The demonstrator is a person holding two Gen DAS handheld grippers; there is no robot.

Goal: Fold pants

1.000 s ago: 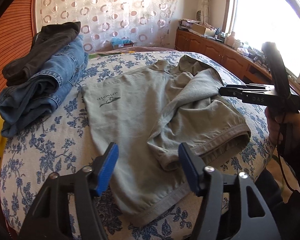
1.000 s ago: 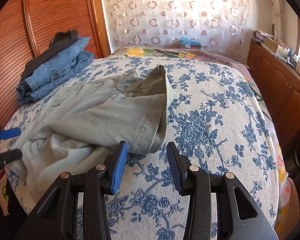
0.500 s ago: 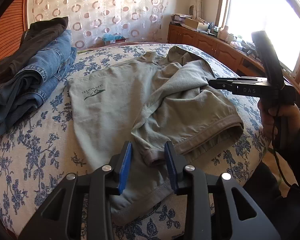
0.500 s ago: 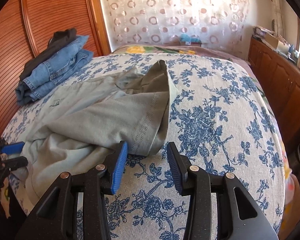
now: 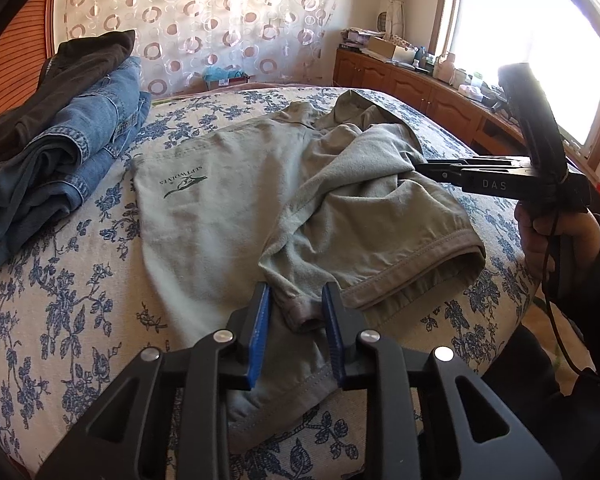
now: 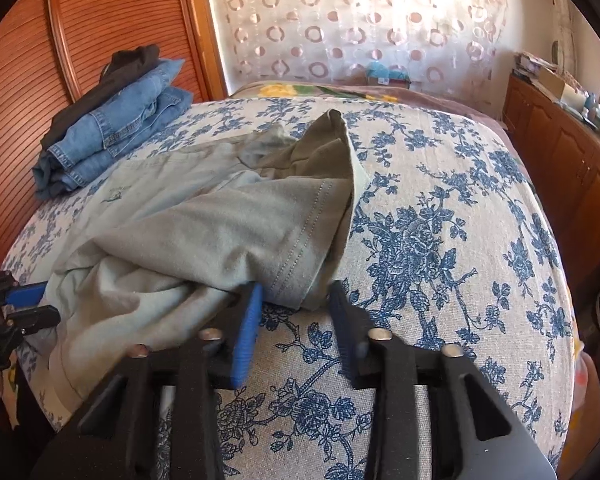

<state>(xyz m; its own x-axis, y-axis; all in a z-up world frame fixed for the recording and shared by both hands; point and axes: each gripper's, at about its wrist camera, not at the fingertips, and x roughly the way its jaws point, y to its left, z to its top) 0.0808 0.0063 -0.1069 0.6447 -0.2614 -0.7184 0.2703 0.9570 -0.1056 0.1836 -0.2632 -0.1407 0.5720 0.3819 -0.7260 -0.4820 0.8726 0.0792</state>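
Now | one grey-green pants (image 5: 228, 216) | left gripper (image 5: 294, 320) fingers closing on hem | right gripper (image 6: 296, 320) fingers closing round corner.

Bright sun comes in through the window (image 5: 528, 52) on the right side of the left wrist view, and it is so white there that nothing outside can be seen. The curtain (image 6: 360, 20) glows with soft light from behind, and the bed (image 6: 440, 240) is well lit with only soft shadows under the folds of cloth. Both pictures are sharp in the middle but bend round at the edges, with black corners.
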